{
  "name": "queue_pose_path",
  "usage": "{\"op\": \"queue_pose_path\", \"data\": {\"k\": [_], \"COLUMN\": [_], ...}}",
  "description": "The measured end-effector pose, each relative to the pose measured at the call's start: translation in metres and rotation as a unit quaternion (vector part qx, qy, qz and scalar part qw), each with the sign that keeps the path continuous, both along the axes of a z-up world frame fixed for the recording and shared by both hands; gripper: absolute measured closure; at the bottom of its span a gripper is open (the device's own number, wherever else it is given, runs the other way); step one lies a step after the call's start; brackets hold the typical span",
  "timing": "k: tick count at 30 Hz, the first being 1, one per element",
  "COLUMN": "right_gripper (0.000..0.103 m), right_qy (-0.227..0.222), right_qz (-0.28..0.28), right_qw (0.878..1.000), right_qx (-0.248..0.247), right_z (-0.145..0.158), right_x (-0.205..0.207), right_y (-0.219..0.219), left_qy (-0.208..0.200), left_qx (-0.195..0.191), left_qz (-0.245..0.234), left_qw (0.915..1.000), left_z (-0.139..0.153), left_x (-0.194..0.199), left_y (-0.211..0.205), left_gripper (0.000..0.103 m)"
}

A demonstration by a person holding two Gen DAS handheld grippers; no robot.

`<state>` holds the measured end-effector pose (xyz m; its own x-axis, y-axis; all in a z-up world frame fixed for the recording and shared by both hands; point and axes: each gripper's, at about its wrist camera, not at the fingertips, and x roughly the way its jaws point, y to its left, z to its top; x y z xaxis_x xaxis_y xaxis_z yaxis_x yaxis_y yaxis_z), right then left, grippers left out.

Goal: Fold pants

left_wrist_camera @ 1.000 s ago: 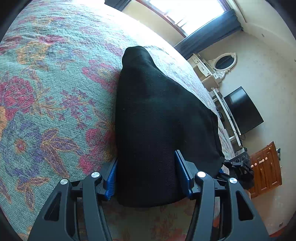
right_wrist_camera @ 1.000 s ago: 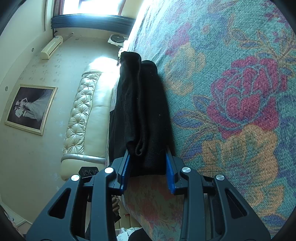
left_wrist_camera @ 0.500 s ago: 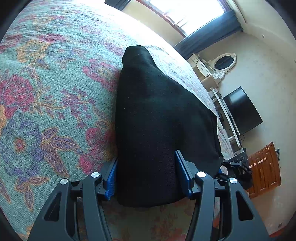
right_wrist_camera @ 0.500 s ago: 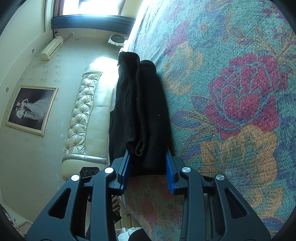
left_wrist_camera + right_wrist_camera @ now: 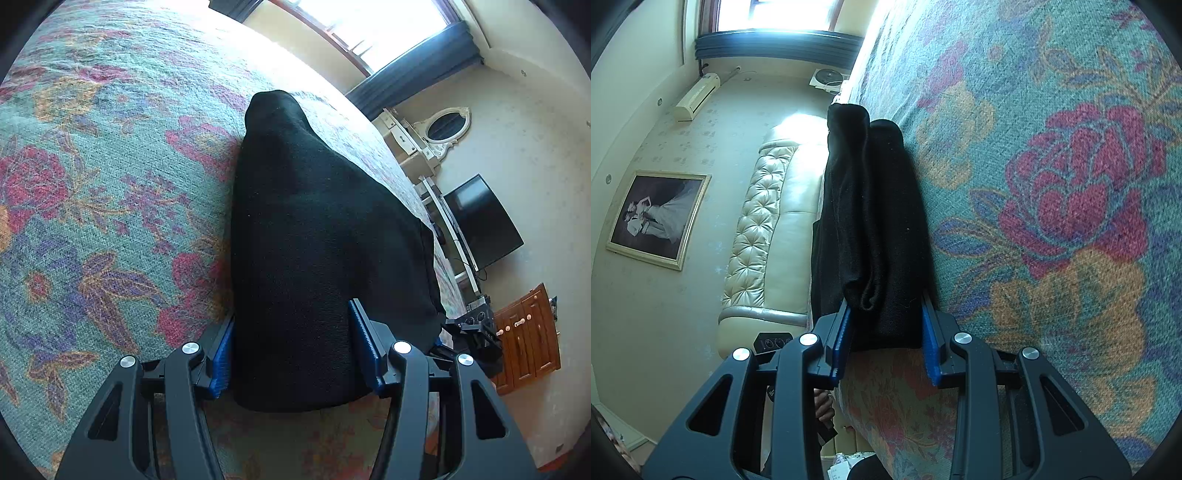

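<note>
Our left gripper [image 5: 291,354] and right gripper [image 5: 886,334], both clamped on folded black pants [image 5: 314,236] atop the floral bedspread [image 5: 92,192].

Daylight from window [image 5: 373,33], glare there; edges fisheye-warped, perhaps soft.

Right wrist view. The right gripper [image 5: 884,338] has its blue pads [image 5: 839,345] pressed against both sides of a folded bundle of black pants [image 5: 875,229] — the fabric fills the gap between the fingers and shows several stacked layers at the near end. The pants lie on a floral bedspread [image 5: 1052,192] of teal, red and orange, close to its edge. Beyond that edge — a tufted cream headboard [image 5: 764,236], a framed photograph [image 5: 657,218] on the wall, a wall air conditioner [image 5: 696,96] and a bright window [image 5: 783,14].
</note>
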<state>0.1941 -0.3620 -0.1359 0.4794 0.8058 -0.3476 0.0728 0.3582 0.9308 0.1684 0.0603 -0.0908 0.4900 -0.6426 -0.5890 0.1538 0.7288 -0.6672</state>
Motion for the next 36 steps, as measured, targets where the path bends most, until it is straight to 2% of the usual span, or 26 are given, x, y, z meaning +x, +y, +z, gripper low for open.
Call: {"op": "queue_pose_path", "data": {"k": [23, 29, 31, 36], "right_gripper": [0.071, 0.069, 0.068, 0.064], "right_qy": [0.007, 0.014, 0.013, 0.014], "right_qz": [0.001, -0.001, 0.001, 0.002], "right_qw": [1.0, 1.0, 1.0, 0.999], "right_qx": [0.007, 0.018, 0.02, 0.035], "right_z": [0.003, 0.001, 0.001, 0.0], "right_x": [-0.003, -0.003, -0.003, -0.004], "right_y": [-0.001, -0.005, -0.006, -0.012], "left_qy": [0.006, 0.013, 0.013, 0.002], "left_qx": [0.006, -0.012, -0.015, 0.004], "left_qz": [0.0, -0.005, -0.011, -0.035], "left_qw": [1.0, 0.9998, 0.9997, 0.9994], "left_z": [0.001, -0.001, -0.001, 0.002], "left_x": [0.002, 0.002, 0.002, 0.0], "left_y": [-0.001, -0.001, -0.002, -0.012], "left_gripper": [0.044, 0.038, 0.032, 0.021]}}
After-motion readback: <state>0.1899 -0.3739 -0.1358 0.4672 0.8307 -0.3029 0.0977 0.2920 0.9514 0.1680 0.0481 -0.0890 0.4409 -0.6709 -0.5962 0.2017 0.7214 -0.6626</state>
